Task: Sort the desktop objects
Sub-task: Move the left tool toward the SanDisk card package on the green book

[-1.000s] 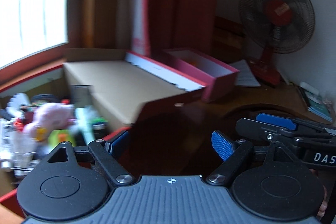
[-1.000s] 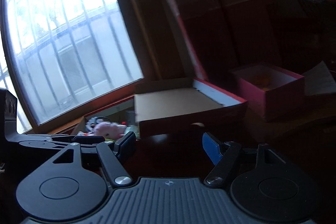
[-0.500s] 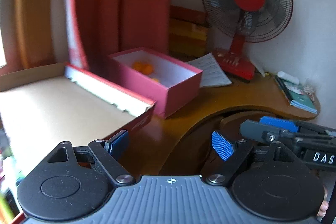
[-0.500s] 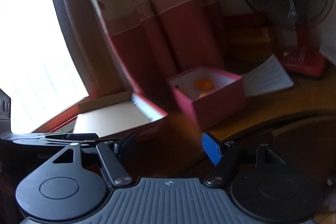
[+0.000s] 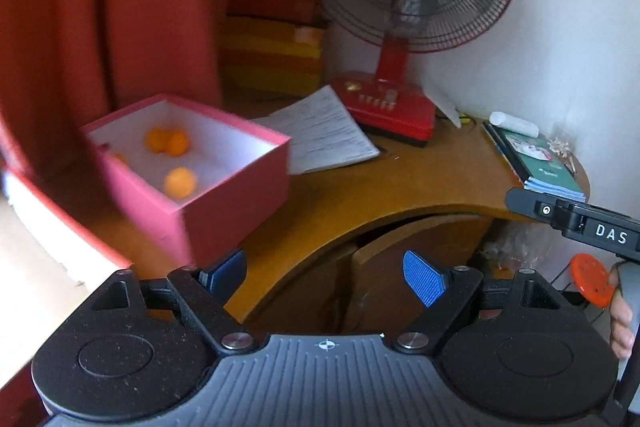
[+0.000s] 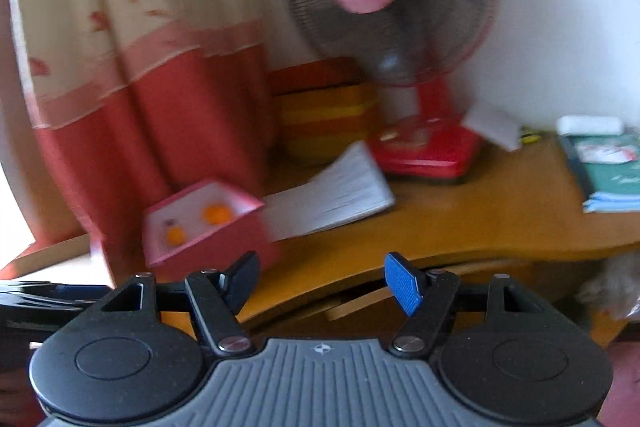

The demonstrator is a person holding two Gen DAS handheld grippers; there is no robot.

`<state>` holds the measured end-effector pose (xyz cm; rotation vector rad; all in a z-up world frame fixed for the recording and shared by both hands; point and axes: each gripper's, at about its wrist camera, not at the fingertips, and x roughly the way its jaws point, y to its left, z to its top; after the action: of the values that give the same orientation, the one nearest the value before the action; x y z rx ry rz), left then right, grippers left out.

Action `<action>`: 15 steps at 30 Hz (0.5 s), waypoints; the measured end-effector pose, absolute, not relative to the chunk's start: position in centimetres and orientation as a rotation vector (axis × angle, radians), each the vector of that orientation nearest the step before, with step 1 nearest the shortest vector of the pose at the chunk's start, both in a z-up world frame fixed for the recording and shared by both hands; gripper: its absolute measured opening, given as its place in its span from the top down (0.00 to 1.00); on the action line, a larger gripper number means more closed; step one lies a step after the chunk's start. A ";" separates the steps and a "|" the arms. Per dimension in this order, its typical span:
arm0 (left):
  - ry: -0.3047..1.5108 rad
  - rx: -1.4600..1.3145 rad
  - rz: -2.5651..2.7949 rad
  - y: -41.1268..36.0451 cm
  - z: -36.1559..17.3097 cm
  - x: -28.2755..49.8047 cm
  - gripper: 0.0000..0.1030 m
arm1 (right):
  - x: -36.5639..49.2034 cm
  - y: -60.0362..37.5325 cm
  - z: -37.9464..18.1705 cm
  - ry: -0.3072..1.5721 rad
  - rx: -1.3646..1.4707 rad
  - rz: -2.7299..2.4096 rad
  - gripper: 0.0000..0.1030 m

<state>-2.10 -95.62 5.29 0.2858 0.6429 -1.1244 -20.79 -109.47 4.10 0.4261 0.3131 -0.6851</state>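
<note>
Tools both hang off the tabletop's (image 5: 400,183) curved front edge, looking in over it. The left tool (image 5: 324,275) is spread wide with nothing between its blue pads; the right tool (image 6: 320,277) is likewise wide apart and empty.

The pink box (image 5: 224,195) stands open on the left part of the tabletop, ahead and to the left of both tools, with orange balls (image 5: 180,182) lying loose inside it. In the left view its near corner sits just above the left pad, so the left tool is the nearer one, by my reading. Papers (image 5: 320,135) lie just right of the box, slanting back toward the fan (image 5: 404,7). The booklets (image 6: 612,179) lie far right, with a white tube (image 6: 590,125) behind them, closer to the right tool's side.

Whether the balls were sorted into the box or simply sit there cannot be told, nor which thing is wanted next. The right view is blurred.
</note>
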 end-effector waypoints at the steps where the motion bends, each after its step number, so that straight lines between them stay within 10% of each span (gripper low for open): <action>1: 0.640 0.286 -1.126 -97.3 5.0 -2.6 0.17 | -21.7 -111.5 3.7 0.318 0.414 -0.702 0.31; 15: 0.673 0.314 -1.174 -122.2 2.8 -12.4 0.16 | -33.9 -142.3 0.2 0.446 0.367 -0.881 0.41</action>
<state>-12.39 -122.19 2.75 0.3144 0.6728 -1.1744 -33.86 -142.27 0.21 0.3667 0.4461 -0.8809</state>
